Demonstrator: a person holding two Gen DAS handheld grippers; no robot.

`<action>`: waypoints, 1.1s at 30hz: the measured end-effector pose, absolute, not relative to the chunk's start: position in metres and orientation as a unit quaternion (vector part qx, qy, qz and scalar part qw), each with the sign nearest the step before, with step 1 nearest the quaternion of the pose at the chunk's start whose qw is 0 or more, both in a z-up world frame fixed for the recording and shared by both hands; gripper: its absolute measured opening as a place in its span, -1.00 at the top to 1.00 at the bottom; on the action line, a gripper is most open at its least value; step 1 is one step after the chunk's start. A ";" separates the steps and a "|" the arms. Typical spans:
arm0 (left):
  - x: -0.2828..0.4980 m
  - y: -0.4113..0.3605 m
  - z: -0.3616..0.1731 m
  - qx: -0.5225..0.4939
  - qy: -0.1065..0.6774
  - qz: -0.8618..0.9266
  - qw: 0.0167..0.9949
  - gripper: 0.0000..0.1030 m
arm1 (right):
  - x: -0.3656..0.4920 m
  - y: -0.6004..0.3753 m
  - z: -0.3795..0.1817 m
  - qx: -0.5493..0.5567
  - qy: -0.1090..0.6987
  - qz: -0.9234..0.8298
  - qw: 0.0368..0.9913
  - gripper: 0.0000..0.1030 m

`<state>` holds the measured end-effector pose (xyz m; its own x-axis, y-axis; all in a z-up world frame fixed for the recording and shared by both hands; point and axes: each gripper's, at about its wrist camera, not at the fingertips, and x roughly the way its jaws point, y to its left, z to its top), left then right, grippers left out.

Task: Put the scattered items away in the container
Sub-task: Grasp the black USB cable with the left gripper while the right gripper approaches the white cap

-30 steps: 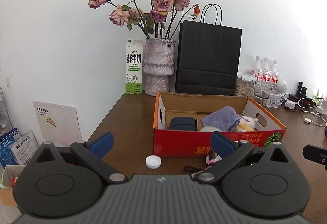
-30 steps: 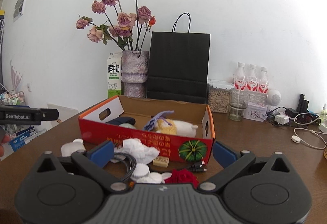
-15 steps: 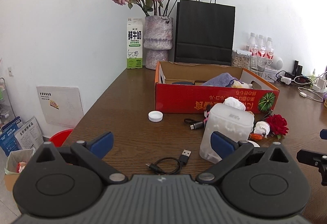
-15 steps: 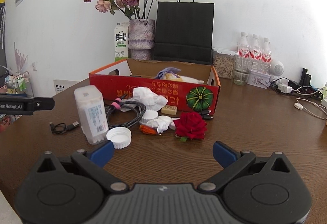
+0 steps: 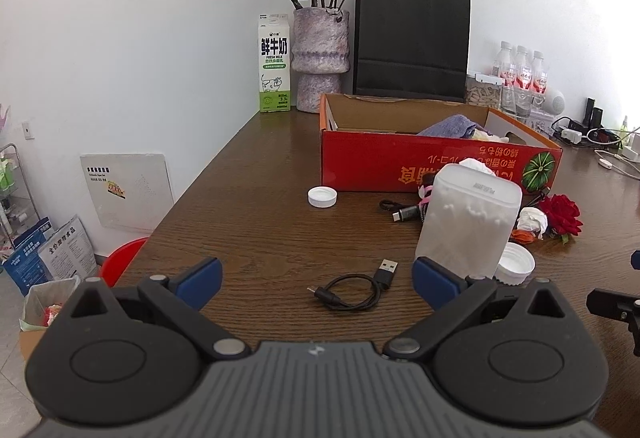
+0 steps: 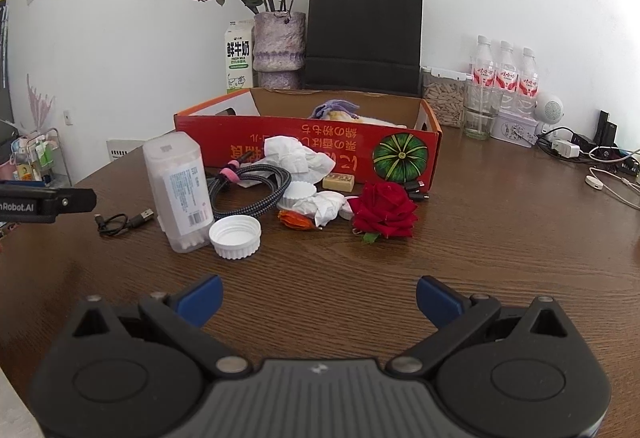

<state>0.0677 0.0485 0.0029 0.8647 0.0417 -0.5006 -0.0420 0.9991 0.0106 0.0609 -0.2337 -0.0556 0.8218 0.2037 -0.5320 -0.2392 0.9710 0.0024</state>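
A red cardboard box (image 5: pixel 400 162) (image 6: pixel 280 142) stands on the brown table and holds a purple cloth (image 5: pixel 452 126) and soft items. In front of it lie a translucent cotton-swab box (image 5: pixel 468 222) (image 6: pixel 178 190), a short black USB cable (image 5: pixel 352 290) (image 6: pixel 124 220), white caps (image 5: pixel 322 197) (image 6: pixel 235 232), a braided cable (image 6: pixel 256 190), crumpled tissues (image 6: pixel 296 158), a red rose (image 6: pixel 384 210) (image 5: pixel 560 214). My left gripper (image 5: pixel 316 278) is open and empty, just short of the USB cable. My right gripper (image 6: pixel 318 298) is open and empty, short of the rose.
At the back stand a milk carton (image 5: pixel 274 64), a vase of dried roses (image 5: pixel 320 58), a black paper bag (image 5: pixel 412 42), water bottles (image 6: pixel 504 74), a glass (image 6: pixel 478 114) and chargers with cables (image 6: pixel 600 158). The table's left edge drops to a red bin (image 5: pixel 124 262).
Both grippers have pulled back from the box and lowered toward the table. The scattered items in front of the box have come into fuller view. Both stay open.
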 end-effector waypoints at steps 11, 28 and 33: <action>0.090 0.046 -0.014 0.032 0.305 0.016 0.952 -1.00 | 0.066 -0.224 -0.064 -0.040 0.286 0.117 0.950 -1.00; 0.113 0.049 -0.022 0.009 0.348 -0.007 0.938 -0.95 | 0.073 -0.225 -0.068 -0.031 0.309 0.115 0.944 -1.00; 0.109 0.044 -0.017 0.012 0.340 -0.015 0.940 -0.43 | 0.073 -0.226 -0.068 -0.029 0.311 0.117 0.943 -1.00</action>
<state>0.1090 0.0437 -0.0171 0.7681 -0.0200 -0.6400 0.0361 0.9993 0.0121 0.0731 -0.2259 -0.0681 0.7797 0.2021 -0.5926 -0.2377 0.9712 0.0184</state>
